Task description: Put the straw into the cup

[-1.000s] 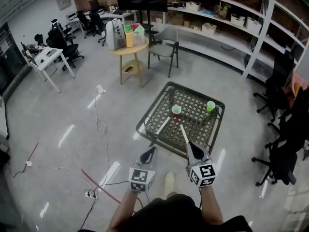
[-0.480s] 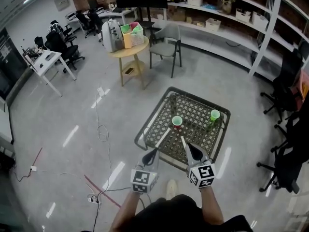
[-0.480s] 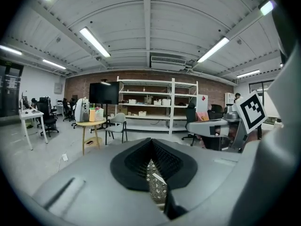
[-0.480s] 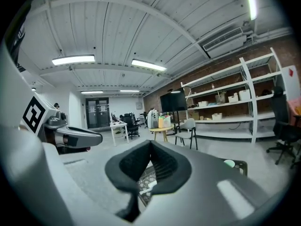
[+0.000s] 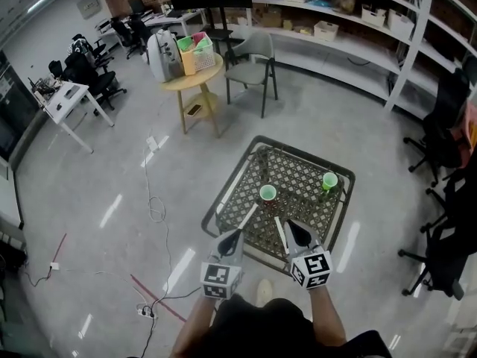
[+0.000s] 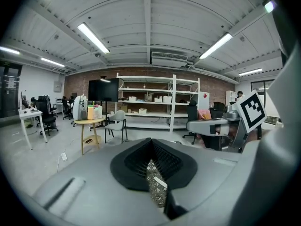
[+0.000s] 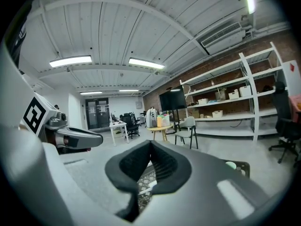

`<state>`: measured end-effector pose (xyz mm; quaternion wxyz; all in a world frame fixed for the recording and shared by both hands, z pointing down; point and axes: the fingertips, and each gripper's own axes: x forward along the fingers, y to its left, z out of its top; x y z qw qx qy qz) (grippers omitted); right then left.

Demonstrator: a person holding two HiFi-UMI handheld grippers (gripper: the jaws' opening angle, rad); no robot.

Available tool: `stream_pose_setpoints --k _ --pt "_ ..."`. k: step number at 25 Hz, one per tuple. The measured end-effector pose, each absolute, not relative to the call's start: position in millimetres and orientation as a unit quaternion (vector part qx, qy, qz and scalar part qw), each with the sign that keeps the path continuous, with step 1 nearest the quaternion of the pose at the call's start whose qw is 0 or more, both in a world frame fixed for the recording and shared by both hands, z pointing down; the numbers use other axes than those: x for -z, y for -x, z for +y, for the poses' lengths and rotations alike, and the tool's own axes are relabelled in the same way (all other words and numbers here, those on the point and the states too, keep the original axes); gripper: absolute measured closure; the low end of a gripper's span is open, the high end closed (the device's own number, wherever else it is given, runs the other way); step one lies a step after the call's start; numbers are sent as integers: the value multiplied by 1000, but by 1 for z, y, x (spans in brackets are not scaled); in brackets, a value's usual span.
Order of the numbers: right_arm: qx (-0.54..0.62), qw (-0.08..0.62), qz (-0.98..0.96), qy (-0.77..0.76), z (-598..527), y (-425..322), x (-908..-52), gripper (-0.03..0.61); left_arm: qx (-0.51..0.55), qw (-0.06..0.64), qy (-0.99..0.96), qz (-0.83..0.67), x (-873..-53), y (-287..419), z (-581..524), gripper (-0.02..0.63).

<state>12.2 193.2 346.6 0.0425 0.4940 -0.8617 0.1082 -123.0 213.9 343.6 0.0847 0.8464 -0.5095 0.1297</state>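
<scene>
The left tool (image 5: pixel 238 232) and the right tool (image 5: pixel 289 224) are clenched on nothing at the near edge of a square, dark metal lattice surface (image 5: pixel 298 171). Two thin white straws (image 5: pixel 249 217) are laid flat on it, near a round cup (image 5: pixel 267 193); a green cup (image 5: pixel 329 180) is set well apart.

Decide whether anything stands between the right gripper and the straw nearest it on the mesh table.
Nothing visible does. The right gripper, shut and empty, sits just beside the straw in the head view, with only bare mesh table around it. The way from the straw to the nearer cup looks open too.
</scene>
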Motion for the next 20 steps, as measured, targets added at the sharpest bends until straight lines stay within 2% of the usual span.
stream_pose_setpoints --k 8,20 --pt "-122 38 -853 -506 181 -30 -354 575 -136 83 -856 -492 -345 107 194 607" --pt "-150 77 -836 -522 141 -35 -395 575 -146 118 -871 -455 -388 89 139 607"
